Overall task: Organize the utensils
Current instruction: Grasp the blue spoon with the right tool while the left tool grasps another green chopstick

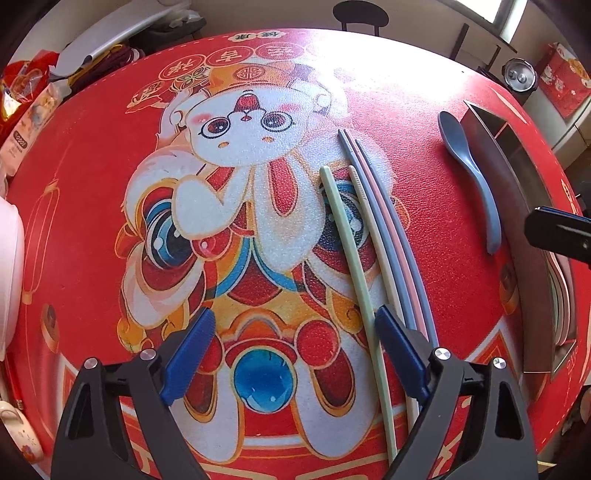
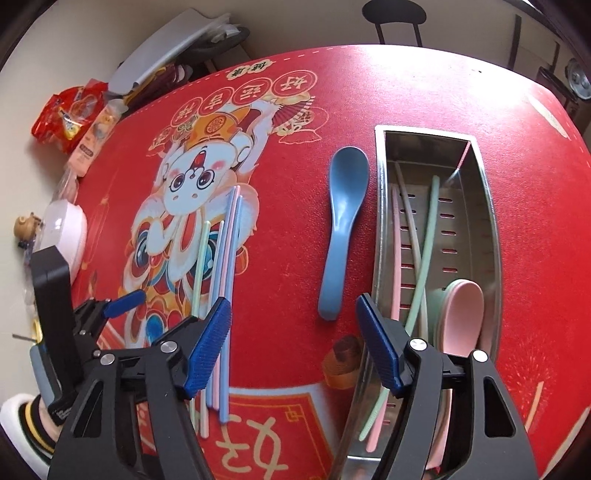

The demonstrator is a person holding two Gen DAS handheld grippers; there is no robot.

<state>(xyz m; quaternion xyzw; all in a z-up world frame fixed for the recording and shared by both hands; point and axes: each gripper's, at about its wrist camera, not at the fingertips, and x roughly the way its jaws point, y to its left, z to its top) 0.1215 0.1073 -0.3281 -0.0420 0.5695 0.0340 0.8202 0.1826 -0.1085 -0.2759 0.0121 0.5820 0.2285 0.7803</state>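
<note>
A red mat (image 2: 295,129) printed with a cartoon rabbit (image 1: 236,155) in festive dress and gold characters covers the table. Beyond its left edge lie a red snack packet (image 2: 68,114), a pale tube (image 2: 94,142), a white lidded container (image 2: 64,229) and a small brown figurine (image 2: 26,225). A dark chair (image 2: 394,18) stands past the far edge, with a red printed box (image 1: 565,79) at far right.

Loose chopsticks (image 1: 373,236) on the table mat (image 1: 110,184): five. Spoons: one blue spoon (image 2: 341,229) on the mat, plus stacked spoons (image 2: 461,314) in one steel tray (image 2: 487,206); three chopsticks (image 2: 413,258) lie inside it
</note>
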